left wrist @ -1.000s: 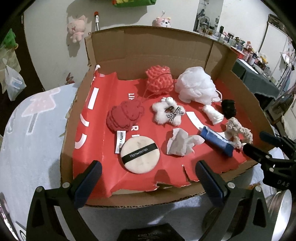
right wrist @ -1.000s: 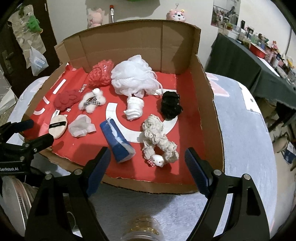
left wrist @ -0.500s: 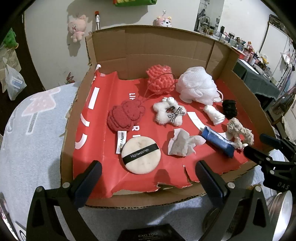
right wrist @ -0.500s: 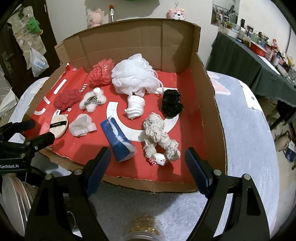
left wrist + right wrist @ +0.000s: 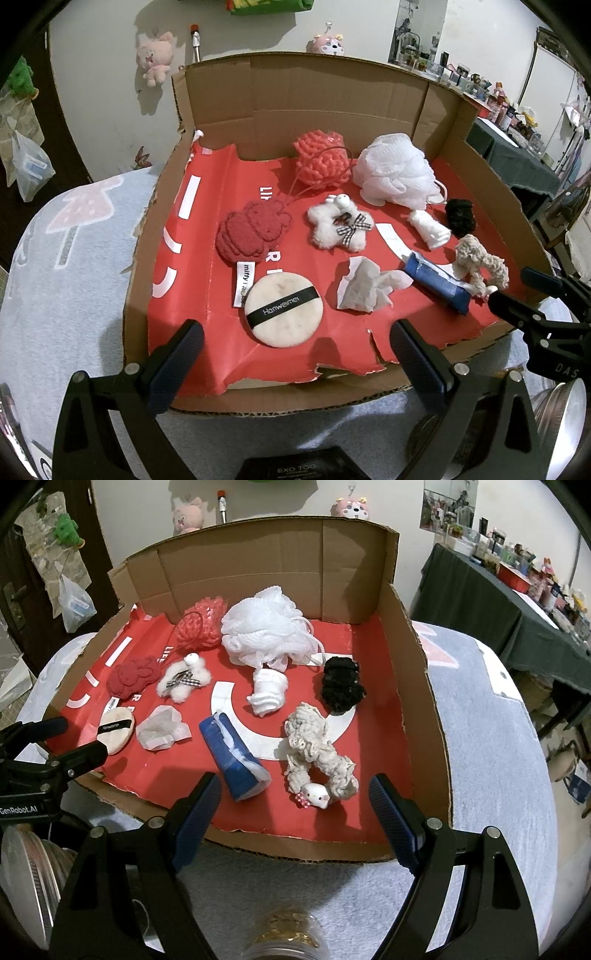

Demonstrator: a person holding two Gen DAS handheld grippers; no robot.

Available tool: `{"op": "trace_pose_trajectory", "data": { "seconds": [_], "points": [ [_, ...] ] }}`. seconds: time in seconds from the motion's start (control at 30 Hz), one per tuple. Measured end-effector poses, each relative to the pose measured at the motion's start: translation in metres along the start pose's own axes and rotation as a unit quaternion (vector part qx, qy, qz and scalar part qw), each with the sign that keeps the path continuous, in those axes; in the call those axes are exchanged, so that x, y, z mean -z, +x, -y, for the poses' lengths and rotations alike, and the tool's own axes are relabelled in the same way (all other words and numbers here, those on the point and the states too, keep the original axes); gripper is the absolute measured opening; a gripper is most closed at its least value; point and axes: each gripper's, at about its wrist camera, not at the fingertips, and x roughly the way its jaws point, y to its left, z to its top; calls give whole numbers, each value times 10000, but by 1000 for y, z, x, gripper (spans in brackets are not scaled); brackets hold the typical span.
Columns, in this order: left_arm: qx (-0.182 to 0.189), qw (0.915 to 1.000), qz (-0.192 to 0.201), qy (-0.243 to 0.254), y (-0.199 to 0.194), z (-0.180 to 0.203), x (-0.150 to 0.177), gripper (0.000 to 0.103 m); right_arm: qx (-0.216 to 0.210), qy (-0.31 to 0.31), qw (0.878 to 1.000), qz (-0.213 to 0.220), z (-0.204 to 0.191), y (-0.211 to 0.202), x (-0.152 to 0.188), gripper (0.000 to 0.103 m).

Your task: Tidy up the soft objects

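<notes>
Almost nothing changed over the last second: both views only drifted slightly. Left tongs (image 5: 291,354) and right tongs (image 5: 295,797) stayed wide, empty. Powder puff (image 5: 283,308), scrunchie (image 5: 317,753) lay in cardboard box (image 5: 417,686)

Both tongs hang side by side, jaws spread wide and holding nothing. The left tongs (image 5: 293,341) sit just left of the right tongs (image 5: 295,795), both pointing forward.
</notes>
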Motion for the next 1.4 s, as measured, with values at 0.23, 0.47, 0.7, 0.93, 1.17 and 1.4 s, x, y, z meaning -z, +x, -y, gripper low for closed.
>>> {"op": "trace_pose_trajectory", "data": {
  "seconds": [0.23, 0.47, 0.7, 0.93, 1.17, 1.4],
  "points": [
    [1, 10000, -13, -5, 0, 0, 0, 102, -5, 8, 10000, -1, 0, 0, 0, 82],
    [-22, 10000, -8, -10, -1, 0, 0, 102, -4, 8, 10000, -2, -1, 0, 0, 82],
    [-29, 10000, -1, -21, 0, 0, 1, 102, -6, 11, 10000, -4, -1, 0, 1, 82],
    [-27, 10000, -3, -24, 0, 0, 1, 102, -7, 15, 10000, -5, -1, 0, 1, 82],
    [-29, 10000, 3, -21, -1, -1, 1, 102, -5, 12, 10000, -2, -1, 0, 1, 82],
    [-28, 10000, 8, -26, -1, -1, 2, 102, -14, 9, 10000, 8, -1, 0, 2, 82]
  ]
}}
